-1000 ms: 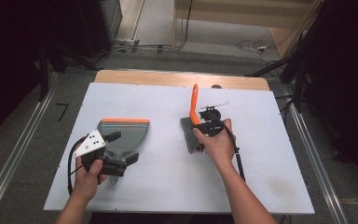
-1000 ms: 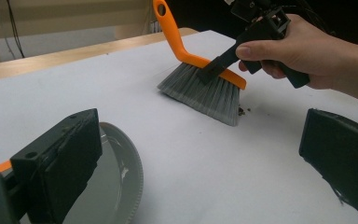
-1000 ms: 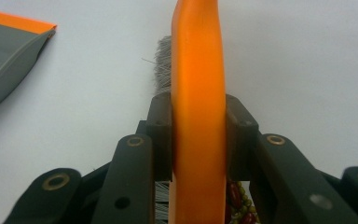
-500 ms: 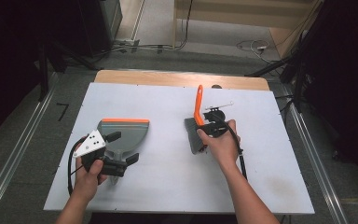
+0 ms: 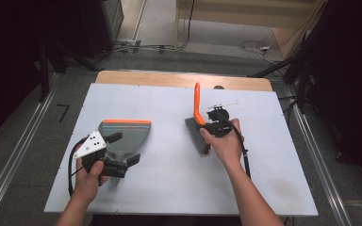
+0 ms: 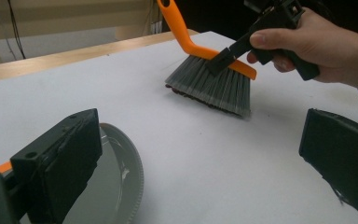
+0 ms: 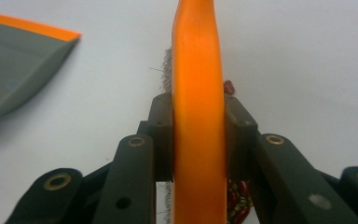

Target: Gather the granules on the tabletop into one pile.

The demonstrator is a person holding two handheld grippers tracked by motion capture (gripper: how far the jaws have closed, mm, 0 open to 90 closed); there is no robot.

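Observation:
A hand brush (image 5: 197, 101) with an orange handle and grey bristles (image 6: 214, 86) rests bristles-down on the white table, right of the middle. My right gripper (image 5: 206, 129) is shut on its orange back (image 7: 198, 112), one jaw on each side. Small dark red bits (image 7: 237, 200) lie under the bristles. A grey dustpan (image 5: 122, 132) with an orange lip lies flat at the left. My left gripper (image 5: 124, 149) stands open over the dustpan's rear, jaws wide apart (image 6: 198, 135). The pan's curved rim (image 6: 130, 172) lies by one jaw, and the other jaw is well clear of it.
The white tabletop (image 5: 169, 188) has bare room between the dustpan and the brush and along the front. A wooden strip (image 5: 169, 79) runs along the far edge. Cables trail from both grippers towards the person. Dark equipment and floor rails surround the table.
The right gripper and the brush have shifted only slightly. The left gripper and the dustpan have stayed where they were.

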